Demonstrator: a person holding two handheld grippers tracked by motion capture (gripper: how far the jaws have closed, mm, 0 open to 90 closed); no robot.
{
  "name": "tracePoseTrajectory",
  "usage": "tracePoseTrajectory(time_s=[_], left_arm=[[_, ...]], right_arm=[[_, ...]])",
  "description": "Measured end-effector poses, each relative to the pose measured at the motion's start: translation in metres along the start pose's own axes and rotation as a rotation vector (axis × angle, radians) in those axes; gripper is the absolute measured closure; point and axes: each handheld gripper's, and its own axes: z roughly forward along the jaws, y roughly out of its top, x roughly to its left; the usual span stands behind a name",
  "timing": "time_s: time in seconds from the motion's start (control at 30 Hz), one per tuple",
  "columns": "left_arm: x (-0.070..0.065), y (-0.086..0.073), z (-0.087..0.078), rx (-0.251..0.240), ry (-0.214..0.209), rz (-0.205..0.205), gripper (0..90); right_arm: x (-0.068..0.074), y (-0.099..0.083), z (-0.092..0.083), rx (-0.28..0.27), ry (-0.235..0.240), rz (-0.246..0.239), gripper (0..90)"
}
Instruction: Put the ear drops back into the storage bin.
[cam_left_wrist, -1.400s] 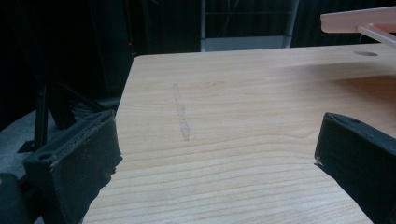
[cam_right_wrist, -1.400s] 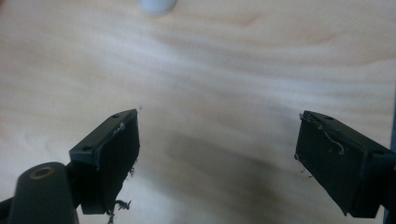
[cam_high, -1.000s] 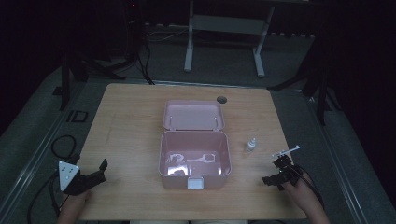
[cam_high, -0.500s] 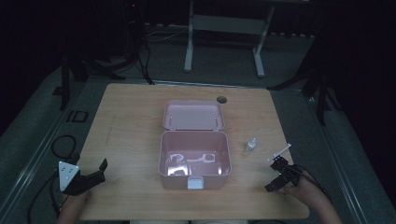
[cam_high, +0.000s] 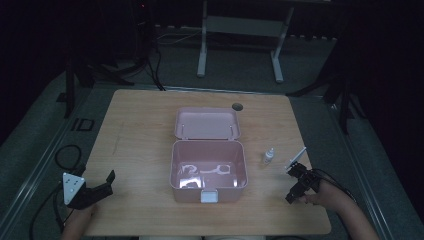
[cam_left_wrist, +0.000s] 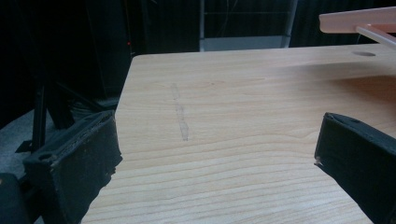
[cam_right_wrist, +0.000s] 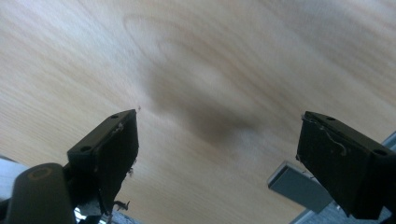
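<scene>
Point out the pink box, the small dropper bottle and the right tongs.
pink box (cam_high: 175, 165), high view, on its left wall.
small dropper bottle (cam_high: 269, 157), high view, on its body.
right tongs (cam_high: 296, 186), high view, midway between the tips.

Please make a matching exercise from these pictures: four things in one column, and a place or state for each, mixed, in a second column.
Things:
1. box
2. small bottle
3. left gripper
4. round hole

Places or states:
A. at the table's near left corner, fingers apart, empty
B. in the tabletop, just behind the lid
C. middle of the table, lid open
D. upright, between the box and the right gripper

Pairs: 1-C, 2-D, 3-A, 4-B
</scene>
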Motion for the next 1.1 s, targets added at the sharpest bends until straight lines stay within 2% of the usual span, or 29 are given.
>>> tracePoseTrajectory(time_s=[0.1,0.53,0.73,0.8,1.1], left_arm=[[0.0,0.0,0.0,0.0,0.0,0.0,0.3],[0.0,0.0,0.0,0.003,-0.006,-0.002,0.3],[0.001,0.0,0.0,0.004,-0.008,-0.005,0.3],[0.001,0.0,0.0,0.004,-0.01,-0.005,0.3],[0.001,0.0,0.0,0.005,-0.014,-0.005,0.4]], right_arm=[[-0.003,0.007,-0.003,-0.024,0.007,0.004,13.5],[-0.011,0.044,-0.014,-0.068,0.019,0.021,14.4],[-0.015,0.064,-0.02,-0.115,0.019,0.034,16.9],[-0.016,0.071,-0.021,-0.115,0.008,0.038,17.0],[-0.018,0.098,-0.024,-0.098,0.019,0.049,18.4]])
